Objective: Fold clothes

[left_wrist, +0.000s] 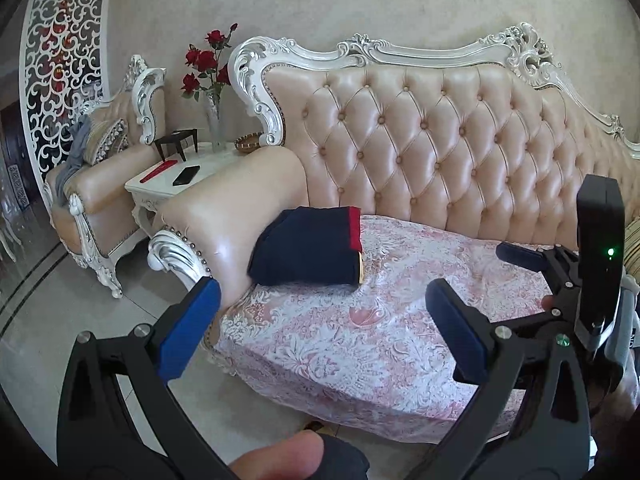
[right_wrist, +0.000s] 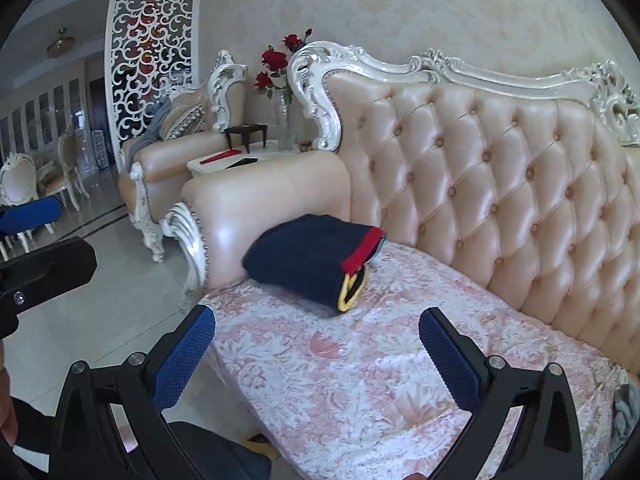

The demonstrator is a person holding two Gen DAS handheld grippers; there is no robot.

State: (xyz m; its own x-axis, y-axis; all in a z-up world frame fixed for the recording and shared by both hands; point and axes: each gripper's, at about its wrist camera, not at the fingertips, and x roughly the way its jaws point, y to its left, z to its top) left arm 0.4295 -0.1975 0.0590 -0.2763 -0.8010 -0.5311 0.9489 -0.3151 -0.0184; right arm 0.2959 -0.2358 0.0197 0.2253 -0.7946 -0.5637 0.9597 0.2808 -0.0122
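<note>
A navy garment (right_wrist: 308,258) with a red band lies folded at the sofa seat's (right_wrist: 400,380) armrest corner, the seat bare before both wide-open, empty grippers, left (left_wrist: 320,332) and right (right_wrist: 316,354).

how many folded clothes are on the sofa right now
1. A navy folded garment with red trim lies on the sofa cover, against the left armrest. Others may lie out of view farther right.

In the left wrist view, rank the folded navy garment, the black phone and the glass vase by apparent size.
1. Folded navy garment with red trim, clearly largest.
2. Tall glass vase holding red roses.
3. Black phone on the white side table.
The garment lies nearer the camera, so true sizes stay unsure.
</note>
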